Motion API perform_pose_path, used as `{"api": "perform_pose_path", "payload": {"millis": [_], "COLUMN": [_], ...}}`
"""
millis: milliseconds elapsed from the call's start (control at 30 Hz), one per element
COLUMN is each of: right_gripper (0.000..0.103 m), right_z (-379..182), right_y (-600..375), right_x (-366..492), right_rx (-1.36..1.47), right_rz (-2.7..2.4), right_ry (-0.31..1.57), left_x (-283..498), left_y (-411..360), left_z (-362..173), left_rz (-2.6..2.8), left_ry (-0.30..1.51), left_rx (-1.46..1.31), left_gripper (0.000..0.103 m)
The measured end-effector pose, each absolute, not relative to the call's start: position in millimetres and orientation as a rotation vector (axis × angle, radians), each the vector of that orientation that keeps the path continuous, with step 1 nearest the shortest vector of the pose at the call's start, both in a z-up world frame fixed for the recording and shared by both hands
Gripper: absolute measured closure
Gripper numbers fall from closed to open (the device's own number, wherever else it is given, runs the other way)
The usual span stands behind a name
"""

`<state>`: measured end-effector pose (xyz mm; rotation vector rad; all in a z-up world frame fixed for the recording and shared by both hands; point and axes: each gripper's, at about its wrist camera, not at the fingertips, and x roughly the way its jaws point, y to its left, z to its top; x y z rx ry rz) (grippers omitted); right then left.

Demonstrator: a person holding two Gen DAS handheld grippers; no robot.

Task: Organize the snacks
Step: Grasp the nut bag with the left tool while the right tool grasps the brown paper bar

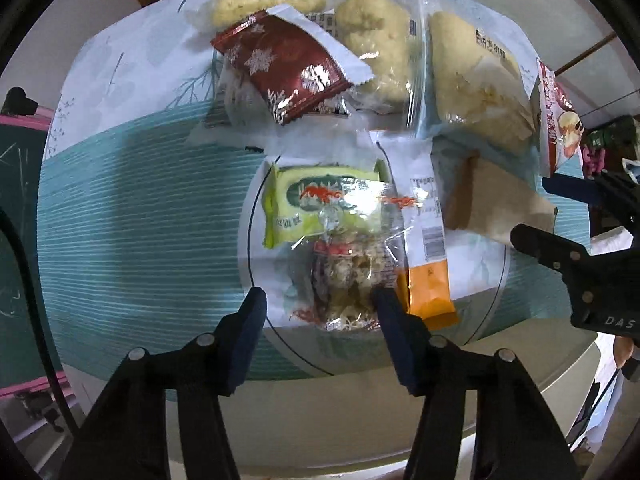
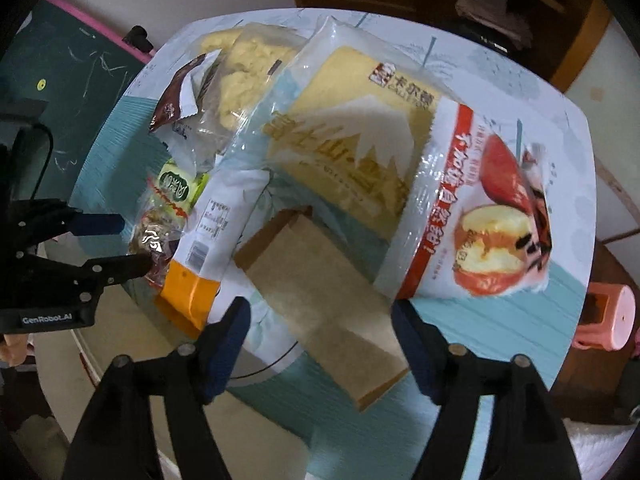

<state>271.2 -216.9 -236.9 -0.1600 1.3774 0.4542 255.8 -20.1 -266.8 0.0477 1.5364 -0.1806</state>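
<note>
Snack packets lie in a pile on the table. My left gripper (image 1: 320, 300) is open, its fingers either side of a clear nut-bar packet (image 1: 344, 280) that lies under a green packet (image 1: 316, 204) and beside an orange-and-white packet (image 1: 428, 240). My right gripper (image 2: 320, 316) is open over a brown paper bag (image 2: 320, 300). Just beyond it lie a red apple-picture packet (image 2: 476, 216) and a yellow cake packet (image 2: 348, 152). The left gripper also shows in the right wrist view (image 2: 134, 242), at the nut-bar packet (image 2: 154, 236). A dark red snowflake packet (image 1: 284, 66) lies farther back.
The table has a teal and white cloth (image 1: 132, 216) with a round white patch (image 1: 264, 280). Several clear bags of pale pastries (image 1: 376, 48) lie at the far side. A pink stool (image 2: 608, 316) stands off the table's right edge. A chalkboard (image 2: 60, 80) stands at the left.
</note>
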Motion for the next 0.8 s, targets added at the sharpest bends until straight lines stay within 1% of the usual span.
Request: {"api": "perform_pose_path", "payload": {"millis": [233,367,533,633,700,733,767,800], "right_gripper": [0.021,0.018,0.009,0.008,0.008,0.008,0.009,0.013], "right_z": [-250,-257,-261,-264,-266,-266,-265,-263], "right_y": [-220,-214,-205,-194,-184,-185,-186,-188], "right_x": [276,272,272,270,266,267,268,269], "right_rx": [-0.187,-0.249,-0.281,-0.359,-0.425,-0.414,-0.407,-0.397], "right_rz": [0.503,0.515,0.504,0.465,0.441,0.436,0.429,0.417], "right_ry": [1.424,1.438,1.466,1.466,1.454,1.458,1.459,1.458], "left_x": [266,272,279,280,281,281,281,281], "left_y": [-22,-27,-32,-27,-24,-22,-21,-21], "left_z": [-272,-275,-283,-283,-283,-282,-280,-278], "left_rz": [-0.203,-0.214,-0.209,-0.217,-0.231,-0.253,-0.261,-0.263], "left_ry": [1.562,1.566,1.583,1.593,1.592,1.591,1.591,1.582], "left_rx": [0.013,0.01,0.01,-0.016,-0.033,-0.057,-0.067,-0.062], "left_gripper": [0.045,0.045,0.045,0.045,0.052,0.061,0.062,0.063]}}
